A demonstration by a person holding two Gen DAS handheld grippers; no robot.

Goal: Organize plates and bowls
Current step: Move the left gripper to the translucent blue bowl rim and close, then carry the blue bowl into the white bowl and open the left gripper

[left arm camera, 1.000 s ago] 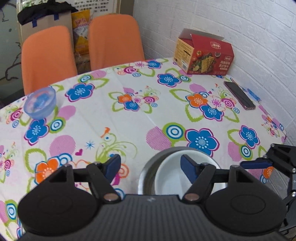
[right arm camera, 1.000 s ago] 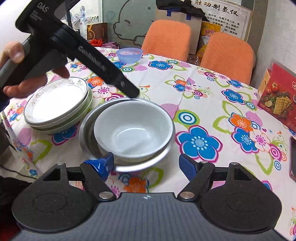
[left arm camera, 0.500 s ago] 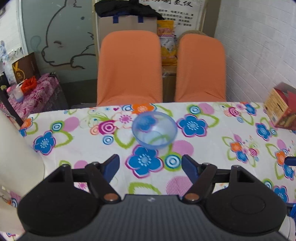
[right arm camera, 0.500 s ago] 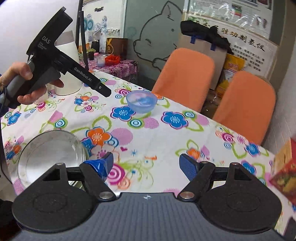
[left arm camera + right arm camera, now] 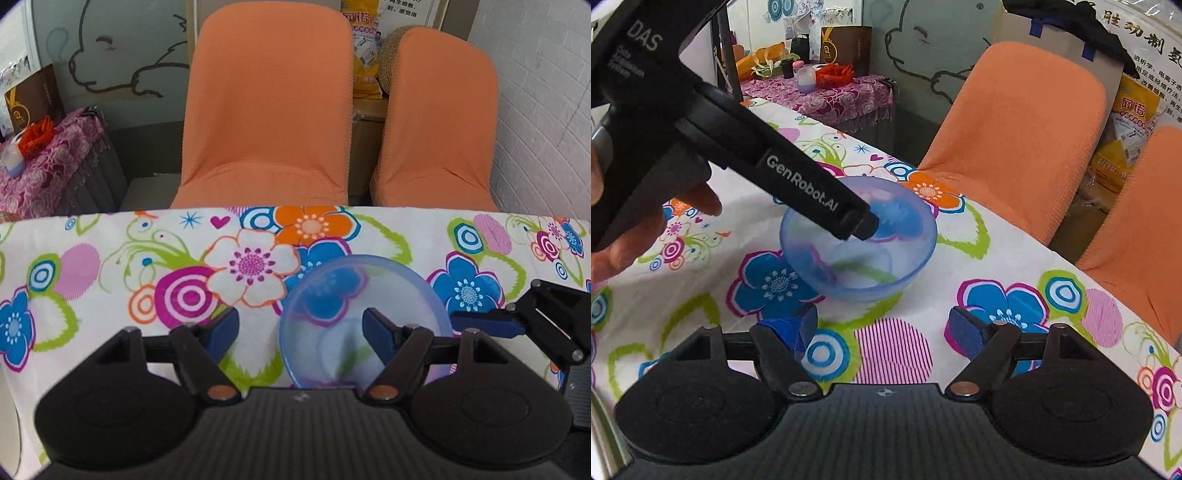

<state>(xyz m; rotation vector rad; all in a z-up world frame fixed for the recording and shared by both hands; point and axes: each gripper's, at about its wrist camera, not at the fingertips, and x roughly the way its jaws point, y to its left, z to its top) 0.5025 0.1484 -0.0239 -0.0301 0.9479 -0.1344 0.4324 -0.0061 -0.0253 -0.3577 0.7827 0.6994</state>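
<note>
Left gripper (image 5: 300, 326) is held wide open over the blue bowl (image 5: 858, 238), one finger inside the rim, likely so it can be pinched. Right gripper (image 5: 882, 330) is kept open too, just beside the bowl on the flowered tablecloth (image 5: 997, 254).

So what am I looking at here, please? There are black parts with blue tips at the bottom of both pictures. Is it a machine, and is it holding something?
No robot: a person holds a hand tool in each hand, each with a camera looking along its two blue-tipped fingers. One picture is from the left tongs, the other from the right tongs. Both are open and hold nothing. On the flowered table stands a see-through blue bowl. The left tongs straddle its near rim, one finger over the inside; whether they touch it I cannot tell. The right tongs wait just short of it. Behind are two orange chairs.
</note>
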